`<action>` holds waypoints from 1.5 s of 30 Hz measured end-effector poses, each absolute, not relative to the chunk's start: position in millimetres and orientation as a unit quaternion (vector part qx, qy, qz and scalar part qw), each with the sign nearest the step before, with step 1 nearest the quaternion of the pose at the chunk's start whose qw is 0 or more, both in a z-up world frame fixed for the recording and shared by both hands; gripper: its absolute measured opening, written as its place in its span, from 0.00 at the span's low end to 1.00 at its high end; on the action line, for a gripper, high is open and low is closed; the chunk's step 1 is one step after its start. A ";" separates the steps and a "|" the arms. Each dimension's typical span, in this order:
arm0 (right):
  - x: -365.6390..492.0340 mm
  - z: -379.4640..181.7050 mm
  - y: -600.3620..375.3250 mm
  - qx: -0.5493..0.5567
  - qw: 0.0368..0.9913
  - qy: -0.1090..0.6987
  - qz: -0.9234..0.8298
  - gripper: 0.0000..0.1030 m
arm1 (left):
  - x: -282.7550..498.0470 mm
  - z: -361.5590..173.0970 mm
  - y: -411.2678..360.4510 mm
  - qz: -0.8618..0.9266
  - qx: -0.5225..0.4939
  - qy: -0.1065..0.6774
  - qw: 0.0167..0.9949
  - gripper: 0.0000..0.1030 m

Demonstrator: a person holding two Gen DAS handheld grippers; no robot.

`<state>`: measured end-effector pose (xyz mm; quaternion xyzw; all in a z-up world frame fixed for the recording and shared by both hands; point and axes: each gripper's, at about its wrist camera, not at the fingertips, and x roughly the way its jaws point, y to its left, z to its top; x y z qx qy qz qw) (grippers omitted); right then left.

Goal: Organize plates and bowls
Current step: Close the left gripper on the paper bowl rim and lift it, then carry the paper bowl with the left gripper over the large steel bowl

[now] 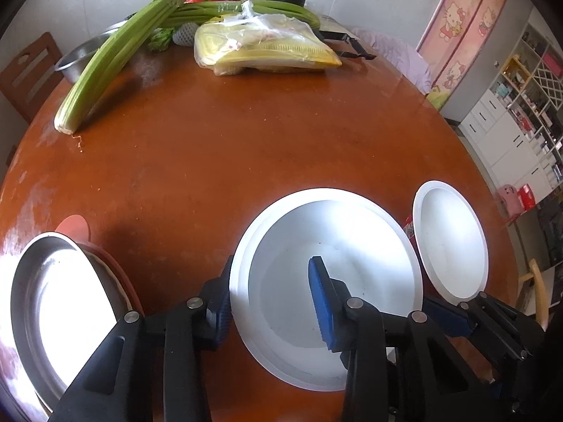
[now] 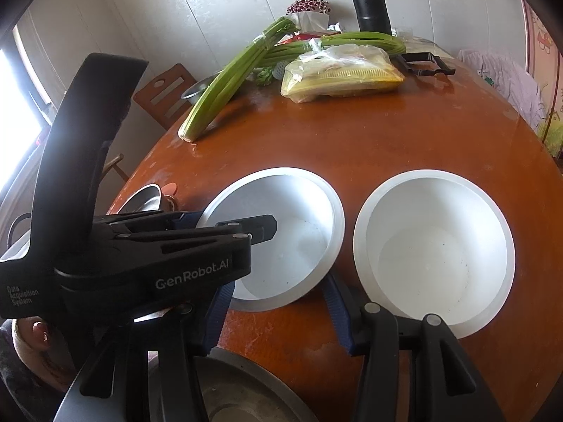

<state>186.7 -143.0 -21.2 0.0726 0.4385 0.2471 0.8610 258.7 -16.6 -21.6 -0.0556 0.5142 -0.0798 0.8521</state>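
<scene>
Straddling the rim of the near white bowl [image 1: 327, 281] with the left gripper [image 1: 272, 302], jaws apart. Hovering spread over bare table [image 2: 387, 133] with the right gripper [image 2: 278, 313]. Lying at twelve o'clock: celery [image 1: 116, 59] and bagged food [image 1: 264, 45]; second white bowl [image 2: 434, 251] sitting at three o'clock; steel pan [image 1: 59, 302] at nine.

Counter [image 1: 218, 161] was glossy reddish-brown wood, smooth, with glare patches. Both white bowls [image 2: 281, 235] [image 2: 434, 251] looked like matt plastic, faintly scuffed inside. Steel dish [image 1: 59, 302] on my left was polished metal, blown out with reflection. My left gripper [image 1: 271, 302] had matt black plastic arms and ribbed blue rubbery pads [image 1: 322, 302]. Bag [image 1: 267, 40] was thin, crinkly clear plastic.
</scene>
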 end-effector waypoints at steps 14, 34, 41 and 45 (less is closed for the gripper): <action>174.0 -7.9 -142.4 0.065 0.872 0.420 0.244 0.50 | 237.6 1.3 -16.4 -0.085 -0.053 0.493 0.864 0.38; 132.7 15.3 -144.3 0.058 0.883 0.387 0.259 0.50 | 186.0 31.5 -15.1 -0.084 -0.054 0.461 0.882 0.39; 114.2 20.3 -148.8 0.053 0.886 0.377 0.264 0.50 | 163.2 39.6 -19.1 -0.090 -0.059 0.453 0.885 0.39; 102.6 23.2 -152.0 0.050 0.888 0.372 0.265 0.50 | 149.6 43.7 -23.1 -0.093 -0.058 0.448 0.887 0.39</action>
